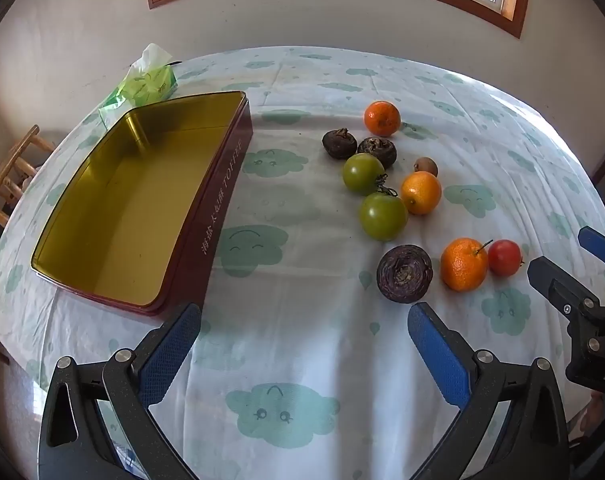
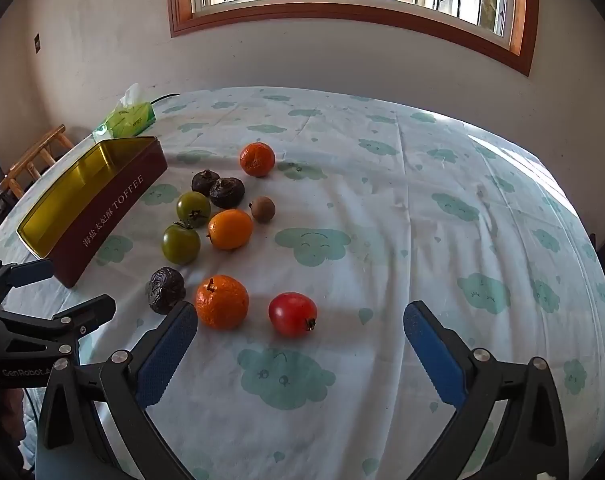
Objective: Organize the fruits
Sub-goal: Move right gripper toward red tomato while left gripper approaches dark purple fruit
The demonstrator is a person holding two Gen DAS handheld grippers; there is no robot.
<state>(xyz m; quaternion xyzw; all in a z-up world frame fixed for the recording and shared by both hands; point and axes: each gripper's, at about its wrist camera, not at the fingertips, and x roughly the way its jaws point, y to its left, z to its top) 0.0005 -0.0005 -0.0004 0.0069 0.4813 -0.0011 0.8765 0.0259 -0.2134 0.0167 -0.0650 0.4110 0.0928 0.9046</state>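
An open maroon toffee tin (image 1: 218, 216) with an empty gold inside lies at the left, also in the right wrist view (image 2: 114, 208). Loose fruit lies to its right: three oranges (image 1: 382, 119) (image 1: 421, 193) (image 1: 464, 265), two green tomatoes (image 1: 362, 174) (image 1: 383, 216), a red tomato (image 2: 292, 314), three dark wrinkled fruits (image 1: 404, 274) (image 1: 339, 143) (image 1: 377, 151) and a small kiwi (image 2: 262, 209). My left gripper (image 1: 304, 334) is open and empty, near the tin's front corner. My right gripper (image 2: 300, 334) is open and empty, just in front of the red tomato.
A green tissue pack (image 1: 148, 82) lies behind the tin. A wooden chair (image 1: 8, 176) stands off the table's left edge. The cloud-print tablecloth (image 2: 442, 220) covers the round table. A wall and window are behind.
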